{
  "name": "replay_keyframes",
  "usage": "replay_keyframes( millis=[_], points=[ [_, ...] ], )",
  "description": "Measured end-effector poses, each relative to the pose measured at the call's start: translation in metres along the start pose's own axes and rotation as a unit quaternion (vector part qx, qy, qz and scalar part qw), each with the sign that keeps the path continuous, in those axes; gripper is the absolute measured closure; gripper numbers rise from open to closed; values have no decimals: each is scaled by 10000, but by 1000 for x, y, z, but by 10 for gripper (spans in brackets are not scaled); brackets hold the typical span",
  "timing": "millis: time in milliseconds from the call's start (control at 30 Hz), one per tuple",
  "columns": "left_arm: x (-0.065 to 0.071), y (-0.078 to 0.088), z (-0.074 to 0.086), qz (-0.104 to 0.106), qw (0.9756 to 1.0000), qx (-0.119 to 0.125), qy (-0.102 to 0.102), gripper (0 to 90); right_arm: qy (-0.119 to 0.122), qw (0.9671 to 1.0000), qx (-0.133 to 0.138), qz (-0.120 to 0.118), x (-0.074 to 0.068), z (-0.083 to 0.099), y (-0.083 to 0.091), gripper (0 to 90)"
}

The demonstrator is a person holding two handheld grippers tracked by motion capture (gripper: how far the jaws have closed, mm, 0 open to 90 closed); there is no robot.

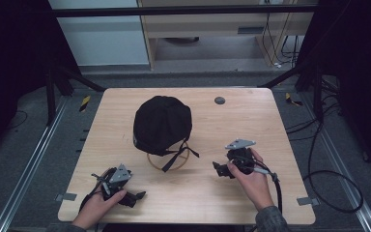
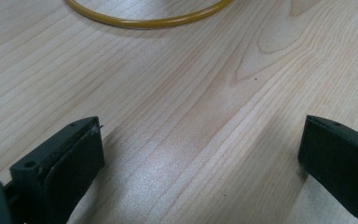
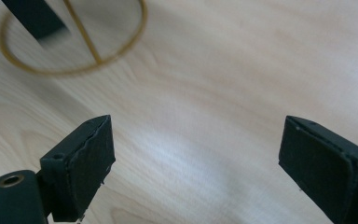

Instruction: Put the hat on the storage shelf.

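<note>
One black cap (image 1: 162, 124) sits on a yellow ring stand (image 1: 168, 161) at the middle of the table (image 1: 251, 193), its straps (image 1: 178, 157) dangling toward you. You've got your left gripper (image 1: 136, 197) low at the near left, jaws spread wide over bare wood, nothing held. Your right gripper (image 1: 217, 169) waits just right of the stand, jaws equally wide and empty. Looks like the approach stage, no contact yet. Next, I'd say, bring both in toward the cap's rim, level and from either side, minding those loose straps.
</note>
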State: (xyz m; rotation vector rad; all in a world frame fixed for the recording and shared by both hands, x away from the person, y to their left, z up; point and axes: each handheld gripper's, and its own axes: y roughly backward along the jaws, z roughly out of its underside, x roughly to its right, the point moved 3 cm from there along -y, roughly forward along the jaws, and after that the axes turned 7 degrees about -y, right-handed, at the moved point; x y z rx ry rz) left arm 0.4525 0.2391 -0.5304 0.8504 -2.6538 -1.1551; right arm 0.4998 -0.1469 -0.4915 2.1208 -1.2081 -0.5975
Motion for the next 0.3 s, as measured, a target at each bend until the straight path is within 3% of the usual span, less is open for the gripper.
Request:
replay_keyframes(
  millis=[300],
  points=[
    [0,0,0,1,10000,0,2,0,-168,9995,-192,201,5,24,-25,77]
  ],
)
